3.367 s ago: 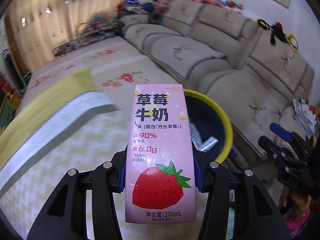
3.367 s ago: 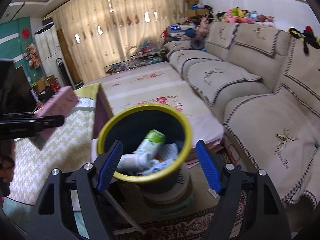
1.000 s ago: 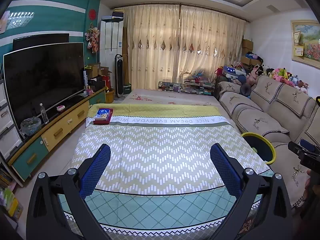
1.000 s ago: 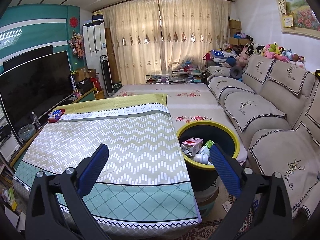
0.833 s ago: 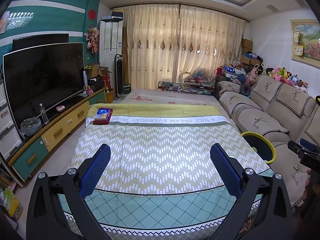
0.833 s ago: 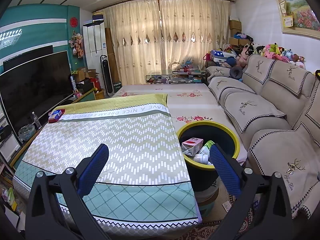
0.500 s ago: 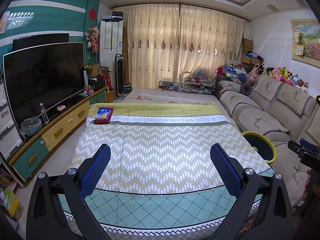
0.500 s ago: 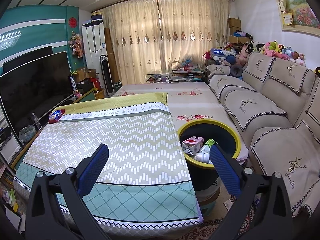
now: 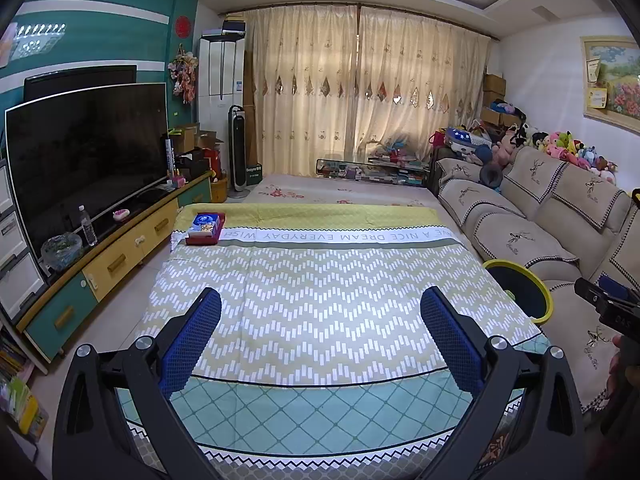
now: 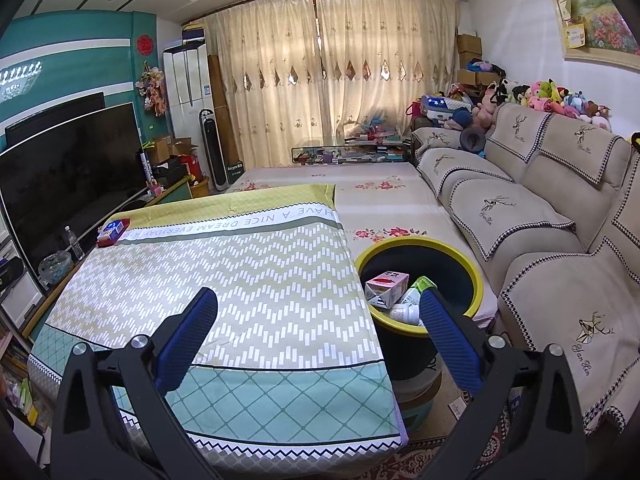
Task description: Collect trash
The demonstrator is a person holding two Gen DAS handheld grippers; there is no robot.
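Right wrist view: the pink carton (image 10: 387,282) lies in the bin (image 10: 472,268) beside the table's (image 10: 224,280) right edge, possibly atop bottles. Both grippers (image 9: 320,332) (image 10: 318,330) gape wide, empty.

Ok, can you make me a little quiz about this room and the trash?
1. True or false: the pink carton lies inside the bin.
2. What is the left gripper holding? A) a carton B) a bottle C) nothing
3. Fill in: the red box sits on the table's far ____ corner.

Key: 1 true. 2 C; both it and the right gripper are open with nothing between the fingers. 3 left.
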